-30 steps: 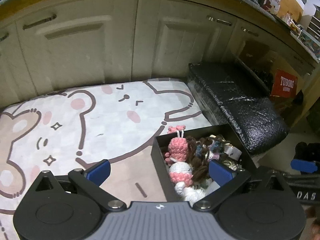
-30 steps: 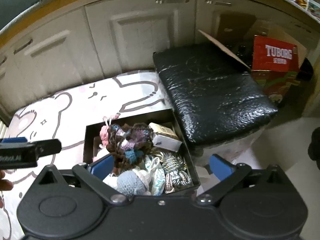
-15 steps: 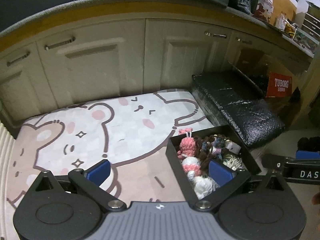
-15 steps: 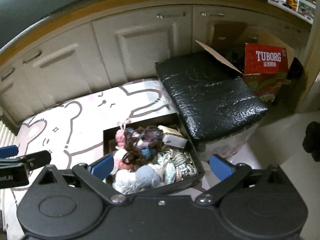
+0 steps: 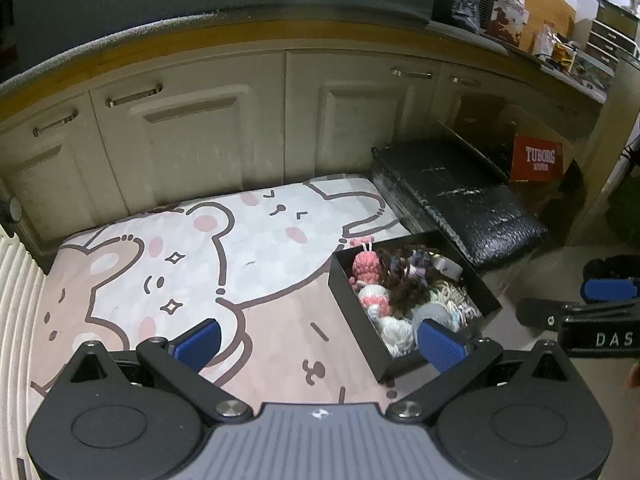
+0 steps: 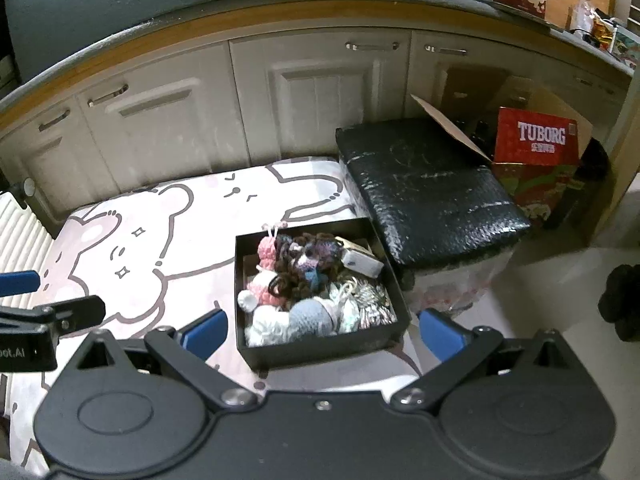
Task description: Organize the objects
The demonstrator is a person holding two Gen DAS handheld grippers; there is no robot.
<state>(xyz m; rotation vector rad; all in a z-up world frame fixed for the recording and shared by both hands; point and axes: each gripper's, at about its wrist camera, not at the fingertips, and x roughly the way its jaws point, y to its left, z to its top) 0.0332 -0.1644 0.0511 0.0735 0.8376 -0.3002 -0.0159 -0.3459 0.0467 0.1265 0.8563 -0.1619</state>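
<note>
The left gripper (image 5: 318, 344) has its blue pads spread wide with nothing between them; only the cartoon bear mat (image 5: 208, 264) shows in the gap. The black box (image 5: 486, 294) of crocheted toys sits at about 2 o'clock from that gap, its near end just behind the right-hand pad (image 5: 438, 346). The right gripper (image 6: 322, 330) is equally wide and empty — in its view the box (image 6: 320, 350) lies at 12 o'clock, framed between the two pads without touching either. Inside, a pink crocheted doll (image 6: 267, 250) lies at the far left corner, a tangle of brown yarn (image 6: 296, 272) in the middle, a pale blue ball (image 6: 312, 316) near the front wall.

Compared with a second ago, both cameras have pulled up and back: the box looks smaller and farther off, and more of the mat, the cream cabinet doors (image 5: 192, 136) and the countertop has come into view.

Both grippers hang above the floor, tilted down toward the mat, side by side; each one's tip shows at the edge of the other's view. At 2 o'clock beyond the box stands a black wrapped bench (image 6: 428, 184), with a red Tuborg carton (image 6: 536, 140) beside it.
</note>
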